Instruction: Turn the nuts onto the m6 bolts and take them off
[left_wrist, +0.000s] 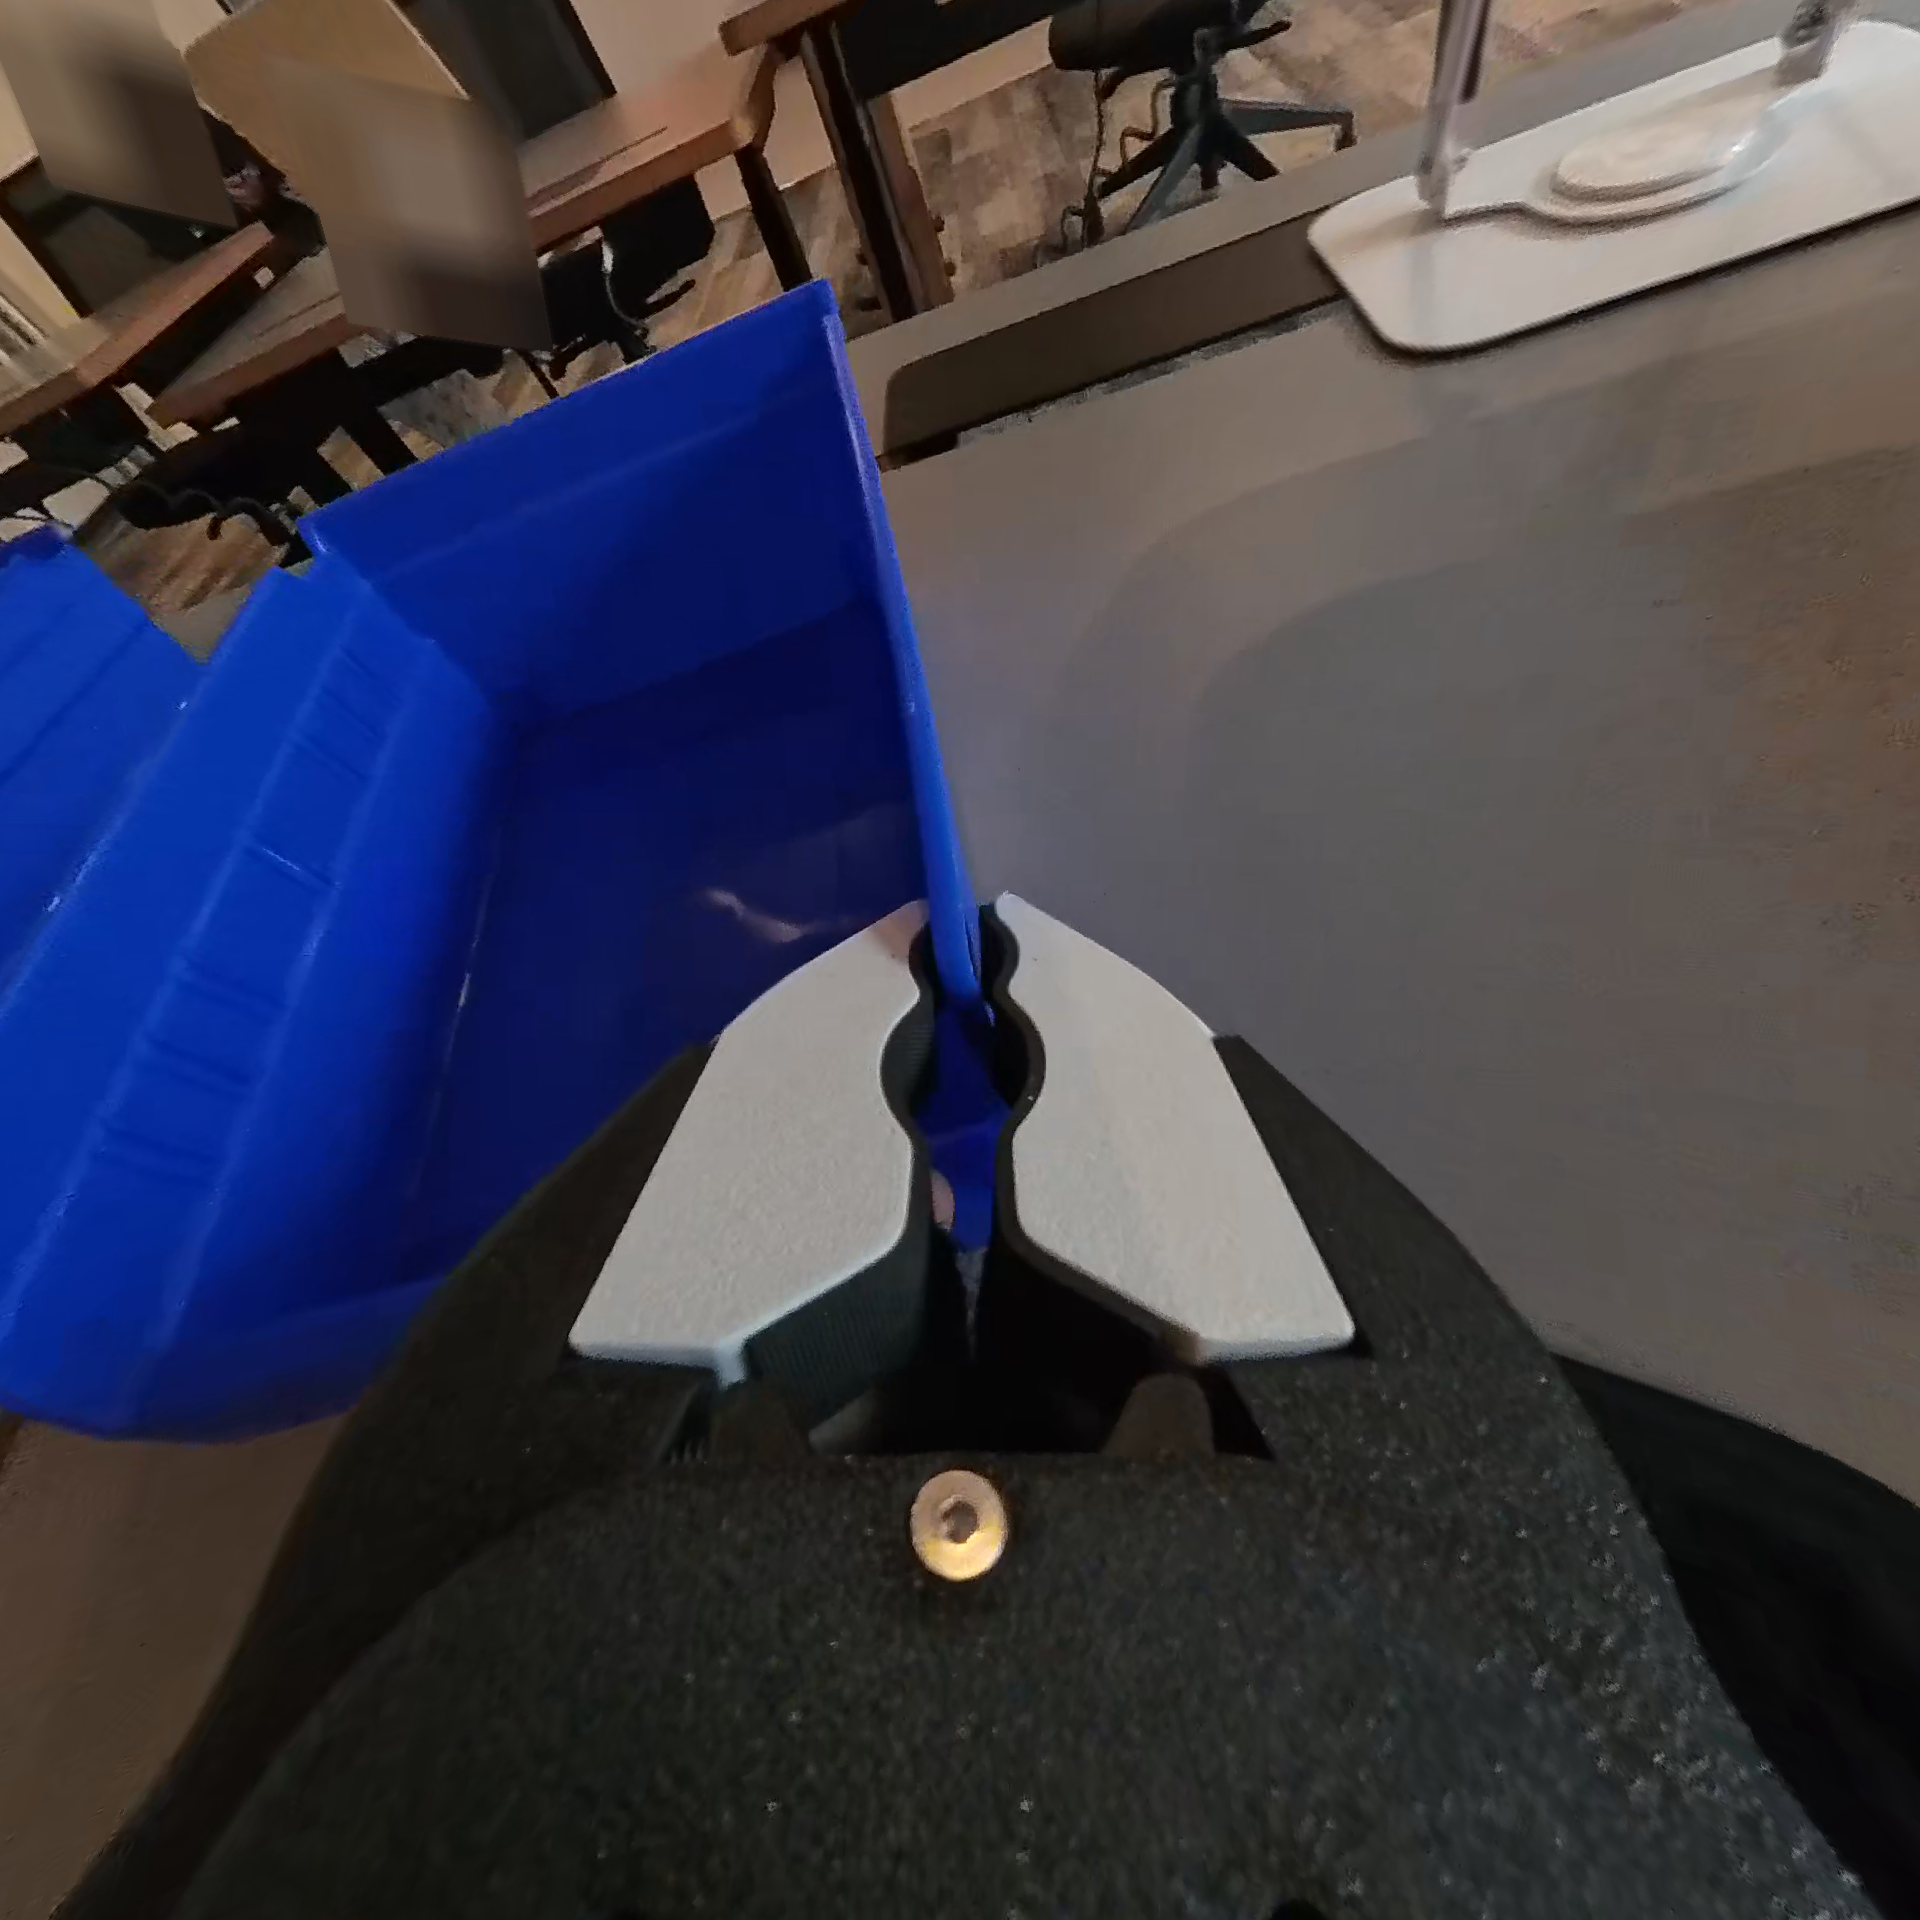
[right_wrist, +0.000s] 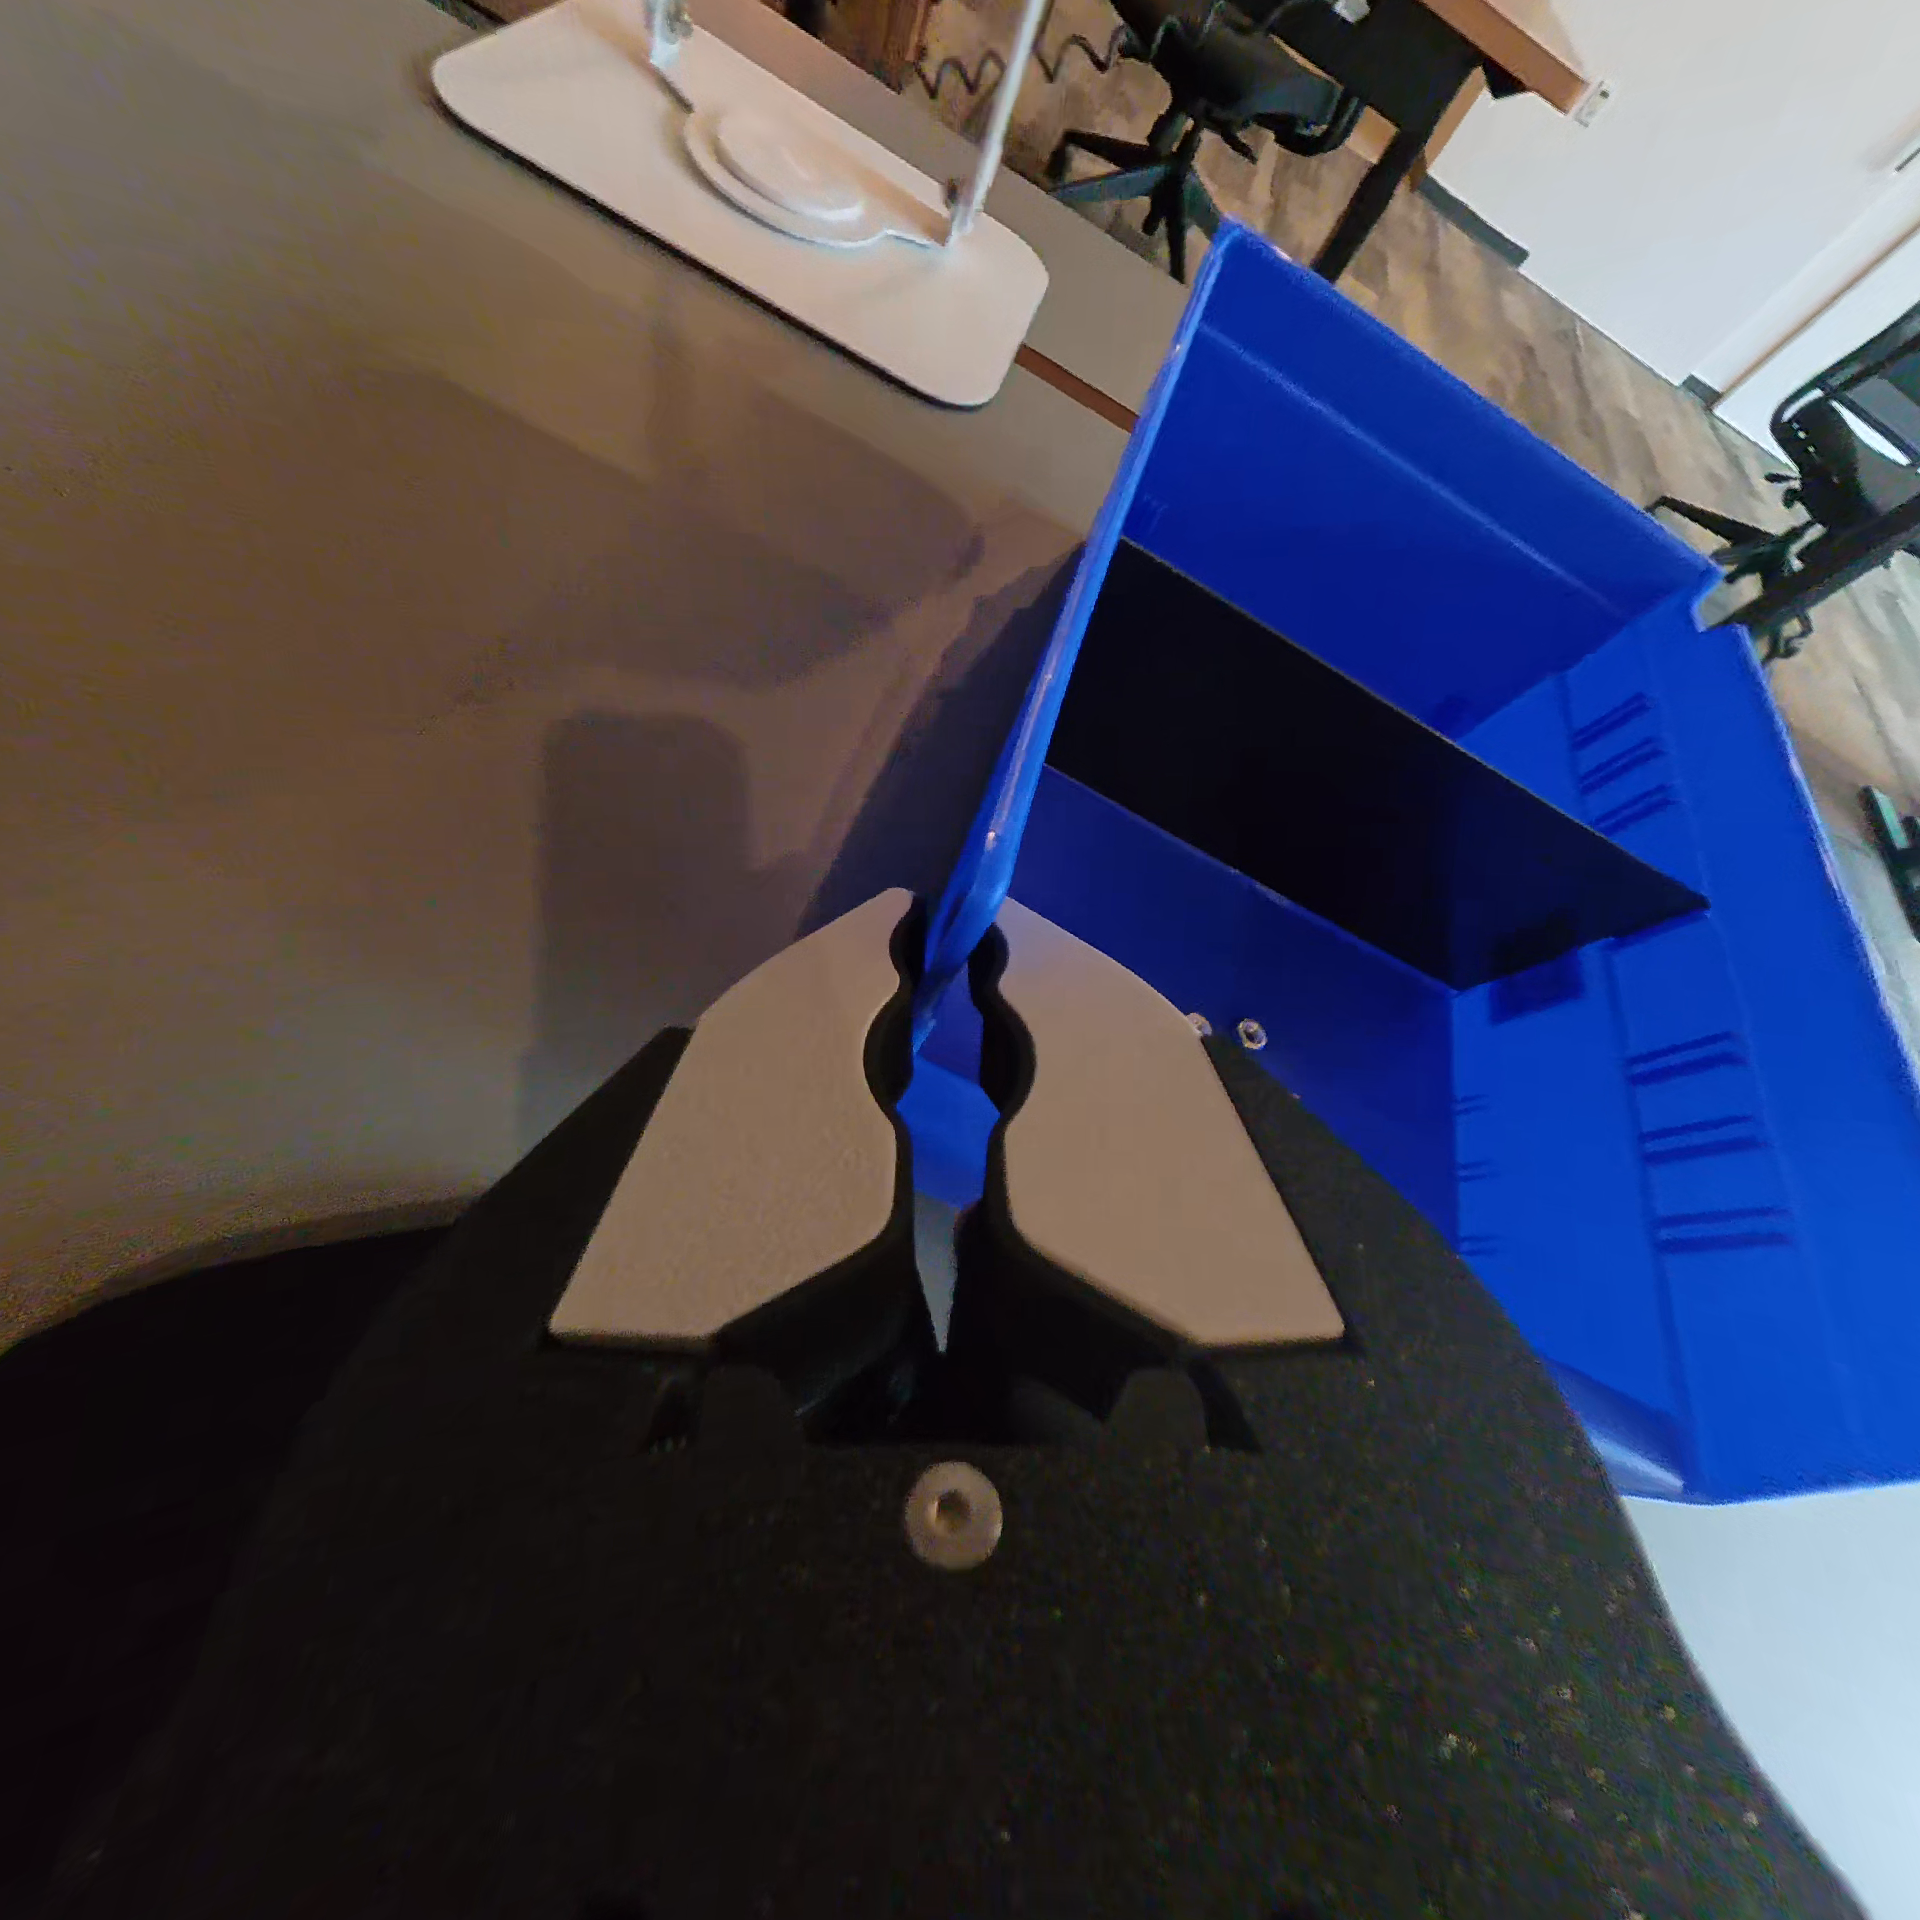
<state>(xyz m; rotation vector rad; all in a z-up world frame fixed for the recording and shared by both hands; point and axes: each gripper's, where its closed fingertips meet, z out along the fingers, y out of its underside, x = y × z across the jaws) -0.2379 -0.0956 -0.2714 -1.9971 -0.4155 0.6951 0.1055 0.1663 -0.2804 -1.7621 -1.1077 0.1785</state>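
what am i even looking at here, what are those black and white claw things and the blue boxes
Each picture comes from a camera mounted on a hand-held gripper, looking forward along its two white fingers; a person holds one in each hand. In the left wrist view, the left gripper is closed on the side wall of a blue plastic bin. In the right wrist view, the right gripper pinches the wall of a blue bin with a black divider inside. Small metal nuts lie on that bin's floor. Whether both views show the same bin, I cannot tell. The bins rest on a grey table, with a white monitor stand at the back.
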